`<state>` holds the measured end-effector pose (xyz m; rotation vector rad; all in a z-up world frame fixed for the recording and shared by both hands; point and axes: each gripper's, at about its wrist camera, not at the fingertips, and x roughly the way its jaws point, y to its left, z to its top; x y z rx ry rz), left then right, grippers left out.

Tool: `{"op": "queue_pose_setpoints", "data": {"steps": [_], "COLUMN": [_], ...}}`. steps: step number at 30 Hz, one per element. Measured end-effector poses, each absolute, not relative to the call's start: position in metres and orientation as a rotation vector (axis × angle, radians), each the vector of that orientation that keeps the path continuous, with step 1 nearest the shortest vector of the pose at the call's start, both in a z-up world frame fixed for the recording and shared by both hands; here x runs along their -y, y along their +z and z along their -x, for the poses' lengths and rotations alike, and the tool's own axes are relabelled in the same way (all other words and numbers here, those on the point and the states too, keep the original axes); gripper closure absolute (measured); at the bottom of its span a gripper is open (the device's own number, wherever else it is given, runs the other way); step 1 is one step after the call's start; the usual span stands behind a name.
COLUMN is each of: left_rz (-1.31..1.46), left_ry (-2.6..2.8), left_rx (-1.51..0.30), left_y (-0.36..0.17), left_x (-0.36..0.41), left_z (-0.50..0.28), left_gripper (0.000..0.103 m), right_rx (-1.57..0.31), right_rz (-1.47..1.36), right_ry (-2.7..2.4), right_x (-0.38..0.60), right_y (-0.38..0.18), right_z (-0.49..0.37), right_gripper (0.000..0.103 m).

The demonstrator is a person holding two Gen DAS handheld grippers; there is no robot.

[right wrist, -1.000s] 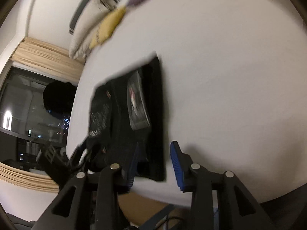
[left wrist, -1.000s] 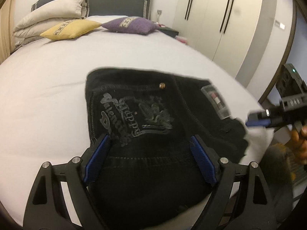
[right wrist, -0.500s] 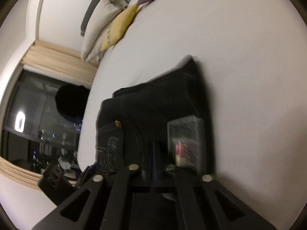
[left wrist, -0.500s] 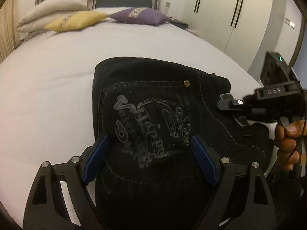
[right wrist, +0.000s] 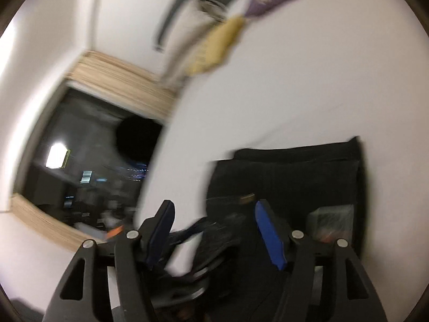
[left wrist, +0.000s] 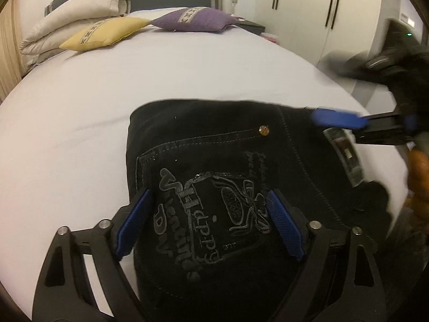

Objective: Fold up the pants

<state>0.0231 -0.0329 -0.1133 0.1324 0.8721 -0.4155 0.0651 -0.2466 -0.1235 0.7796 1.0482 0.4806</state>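
Black pants lie folded into a compact rectangle on the white bed, back pocket print facing up, a clear tag on the right side. My left gripper is open, its blue pads just above the pocket print, holding nothing. My right gripper is open and empty above the pants; this view is blurred. It also shows in the left wrist view at the pants' right edge.
A yellow pillow, a purple pillow and folded beige bedding lie at the headboard. White wardrobes stand to the right. A dark window shows in the right wrist view.
My right gripper was shut at the pants' tagged edge half a second ago; it has opened and swung up, blurring its view. My left gripper stayed open over the pocket.
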Motion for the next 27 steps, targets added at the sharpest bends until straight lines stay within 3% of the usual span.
{"op": "queue_pose_setpoints", "data": {"steps": [2,3,4,7,8,9,10,12,16,20,23,24,27], "left_rz": [-0.133,-0.135,-0.133,-0.114,-0.101,-0.078,-0.061,-0.066,-0.117,-0.119,-0.122,-0.133,-0.145], "left_ry": [-0.407,-0.408,-0.411,-0.403,-0.396,-0.391,-0.388,-0.355,-0.269,-0.216,-0.172,-0.159,-0.199], "left_rx": [-0.879,-0.884,-0.884,-0.872,-0.866,-0.855,-0.834,-0.770,-0.631,-0.400,-0.257,-0.230,-0.303], "left_y": [-0.117,-0.117,-0.116,-0.116,-0.112,-0.104,-0.096,-0.076,-0.028,0.033,0.067,0.073,0.070], "left_x": [0.035,0.035,0.036,0.036,0.034,0.028,0.025,0.020,0.008,-0.004,-0.013,-0.012,-0.010], "left_z": [-0.025,-0.026,-0.026,-0.026,-0.022,-0.016,-0.011,0.006,0.044,0.096,0.133,0.140,0.129], "left_gripper": [0.012,0.011,0.010,0.010,0.010,0.010,0.010,0.010,0.010,0.000,0.000,0.000,0.000], "right_rx": [-1.114,-1.100,-1.086,-1.021,-1.006,-1.006,-1.003,-0.931,-0.854,-0.702,-0.576,-0.553,-0.610], "right_rz": [-0.813,-0.858,-0.891,-0.907,-0.909,-0.881,-0.843,-0.788,-0.597,-0.360,-0.268,-0.251,-0.226], "right_ry": [0.404,0.393,0.376,0.297,0.263,0.189,0.113,0.080,0.045,0.046,0.044,0.043,0.090], "right_x": [0.259,0.270,0.281,0.307,0.312,0.319,0.323,0.324,0.298,0.254,0.228,0.227,0.217], "right_y": [-0.159,-0.168,-0.172,-0.170,-0.166,-0.159,-0.152,-0.125,-0.070,-0.012,0.021,0.029,0.027], "right_z": [-0.076,-0.075,-0.070,-0.042,-0.033,-0.020,-0.006,0.020,0.052,0.077,0.092,0.094,0.088], "right_gripper": [0.062,0.084,0.090,0.090,0.088,0.062,0.054,0.054,0.038,0.024,0.010,0.002,0.000]}}
